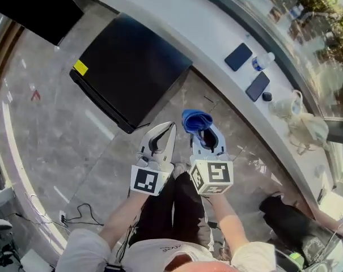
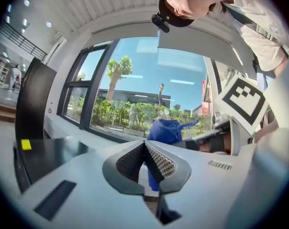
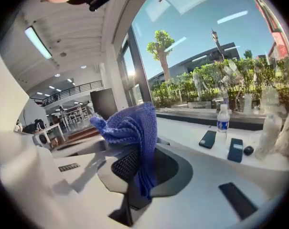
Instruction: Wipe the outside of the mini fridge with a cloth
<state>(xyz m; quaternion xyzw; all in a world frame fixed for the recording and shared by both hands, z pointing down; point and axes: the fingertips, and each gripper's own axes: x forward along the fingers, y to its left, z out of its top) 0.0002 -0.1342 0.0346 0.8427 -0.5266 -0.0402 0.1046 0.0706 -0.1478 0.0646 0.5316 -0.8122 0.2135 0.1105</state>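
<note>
Blue cloth (image 1: 197,119) is pinched in the right tongs (image 1: 202,134) while the left tongs (image 1: 170,127) are closed on nothing, so it should go flat onto the black mini fridge (image 1: 128,69), which stands on the floor ahead, and wipe with even strokes.

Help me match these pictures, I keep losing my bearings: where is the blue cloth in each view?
Head view: blue cloth at centre, in the right gripper's tip, beside the mini fridge.
Left gripper view: cloth at centre, beyond the left gripper's shut jaws.
Right gripper view: cloth centre-left, clamped between the jaws.
Shared landmark: the white window ledge, in all three.
</note>
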